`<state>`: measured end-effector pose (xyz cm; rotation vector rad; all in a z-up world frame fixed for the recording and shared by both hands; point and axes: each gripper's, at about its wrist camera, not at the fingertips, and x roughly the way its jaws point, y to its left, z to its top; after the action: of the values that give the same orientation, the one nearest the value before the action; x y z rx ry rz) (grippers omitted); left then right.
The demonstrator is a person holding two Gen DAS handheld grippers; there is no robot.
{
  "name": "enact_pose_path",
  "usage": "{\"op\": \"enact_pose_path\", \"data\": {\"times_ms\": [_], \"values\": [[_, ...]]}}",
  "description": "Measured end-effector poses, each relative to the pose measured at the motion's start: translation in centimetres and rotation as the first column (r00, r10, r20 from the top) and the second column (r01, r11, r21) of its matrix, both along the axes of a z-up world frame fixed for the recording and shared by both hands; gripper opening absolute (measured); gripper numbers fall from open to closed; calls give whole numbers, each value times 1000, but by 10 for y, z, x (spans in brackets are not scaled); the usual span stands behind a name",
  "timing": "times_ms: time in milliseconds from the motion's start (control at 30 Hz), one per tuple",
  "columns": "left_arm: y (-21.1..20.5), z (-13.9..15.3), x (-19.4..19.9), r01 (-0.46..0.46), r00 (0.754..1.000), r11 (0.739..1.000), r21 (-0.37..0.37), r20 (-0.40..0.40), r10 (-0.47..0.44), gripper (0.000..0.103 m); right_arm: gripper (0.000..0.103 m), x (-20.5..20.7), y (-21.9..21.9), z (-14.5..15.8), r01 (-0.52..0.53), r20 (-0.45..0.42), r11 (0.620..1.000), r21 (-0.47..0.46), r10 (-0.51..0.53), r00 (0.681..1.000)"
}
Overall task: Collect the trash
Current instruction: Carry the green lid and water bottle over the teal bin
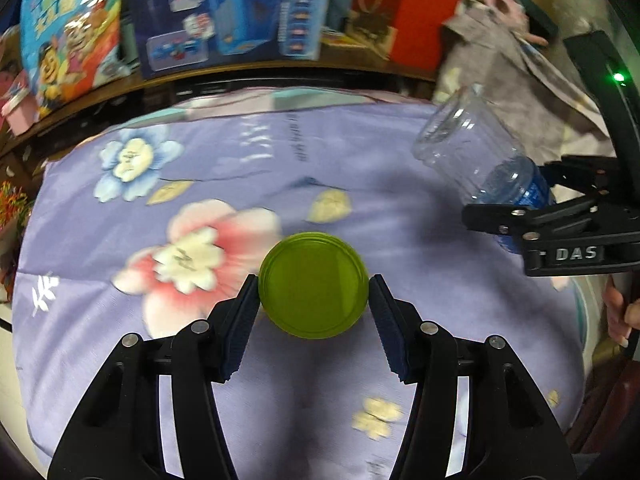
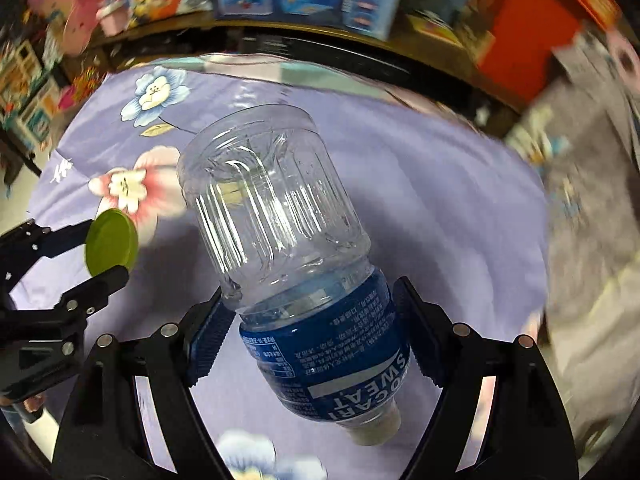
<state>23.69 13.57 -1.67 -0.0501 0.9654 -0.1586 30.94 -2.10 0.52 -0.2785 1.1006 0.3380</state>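
Observation:
My left gripper (image 1: 314,286) is shut on a round green lid (image 1: 313,284), held above the lilac flowered bedspread (image 1: 224,160). In the right wrist view the same green lid (image 2: 111,241) shows at the left, pinched between the left gripper's fingers (image 2: 100,280). My right gripper (image 2: 312,316) is shut on an empty clear plastic bottle (image 2: 276,208) at its blue label, base pointing away and white cap toward the camera. The left wrist view has that bottle (image 1: 472,148) at the right, clamped in the right gripper (image 1: 532,200).
Colourful toy boxes (image 1: 72,36) and a red box (image 1: 420,12) line a dark wooden shelf beyond the bed. A grey garment (image 1: 516,92) lies at the right end. A person's hand (image 1: 620,312) holds the right gripper's handle at the right edge.

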Motion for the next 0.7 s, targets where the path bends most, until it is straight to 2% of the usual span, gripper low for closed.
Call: {"op": "enact_pose_path", "data": {"times_ms": [167, 367, 533, 700], "values": [[-59, 2, -27, 72, 997, 997, -14, -17, -73, 57, 75, -55, -72, 8, 76, 9, 995, 61, -77, 997], [-135, 7, -55, 188, 982, 982, -14, -8, -188, 57, 75, -113, -170, 7, 198, 1, 972, 130, -200, 980], [-203, 8, -69, 295, 955, 955, -21, -13, -295, 57, 75, -156, -256, 3, 312, 2, 932, 184, -318, 948], [-276, 2, -84, 420, 907, 908, -12, -28, -420, 57, 75, -186, -331, -13, 440, -21, 877, 194, -445, 895]]}}
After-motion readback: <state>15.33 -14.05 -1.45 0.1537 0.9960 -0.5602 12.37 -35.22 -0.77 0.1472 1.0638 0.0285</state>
